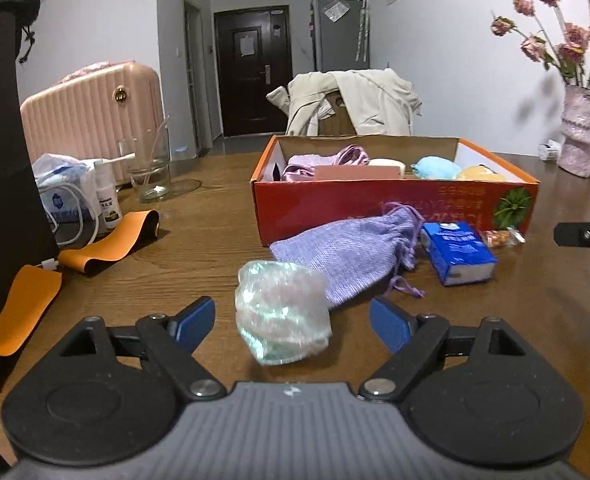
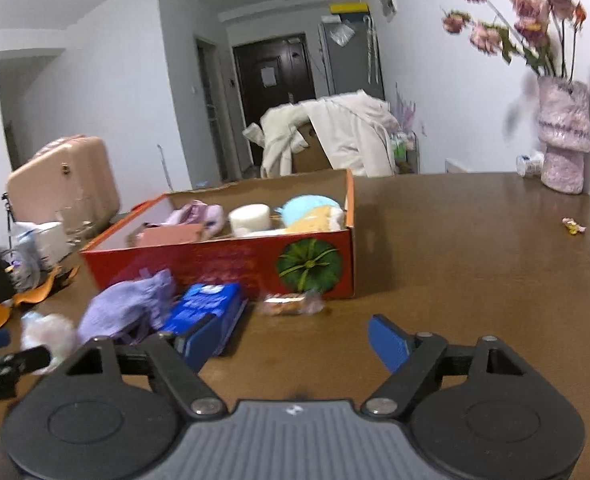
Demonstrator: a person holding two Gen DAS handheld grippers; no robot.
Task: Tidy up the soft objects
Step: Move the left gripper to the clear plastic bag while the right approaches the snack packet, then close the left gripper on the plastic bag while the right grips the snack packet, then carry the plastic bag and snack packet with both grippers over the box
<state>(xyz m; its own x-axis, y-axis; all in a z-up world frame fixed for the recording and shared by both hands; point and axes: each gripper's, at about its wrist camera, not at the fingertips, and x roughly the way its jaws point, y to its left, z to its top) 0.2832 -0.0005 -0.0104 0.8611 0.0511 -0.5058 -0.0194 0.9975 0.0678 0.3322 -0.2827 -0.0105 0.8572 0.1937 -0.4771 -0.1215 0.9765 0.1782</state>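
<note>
Print on the red box (image 1: pixel 375 204) is upside down, unreadable — lilac pouch (image 1: pixel 347 252) runs lower-left to upper-right, drawstring end toward the box; left gripper (image 1: pixel 293 322) gapes around an untouched crinkly wad (image 1: pixel 281 312), right gripper (image 2: pixel 283 346) wide, empty.

Print on the red box (image 1: pixel 375 208) is illegible.

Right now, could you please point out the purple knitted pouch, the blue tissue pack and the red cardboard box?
purple knitted pouch (image 1: pixel 347 248), left wrist view, middle of its knitted body.
blue tissue pack (image 1: pixel 457 250), left wrist view, its top face.
red cardboard box (image 1: pixel 355 208), left wrist view, its near red wall.
</note>
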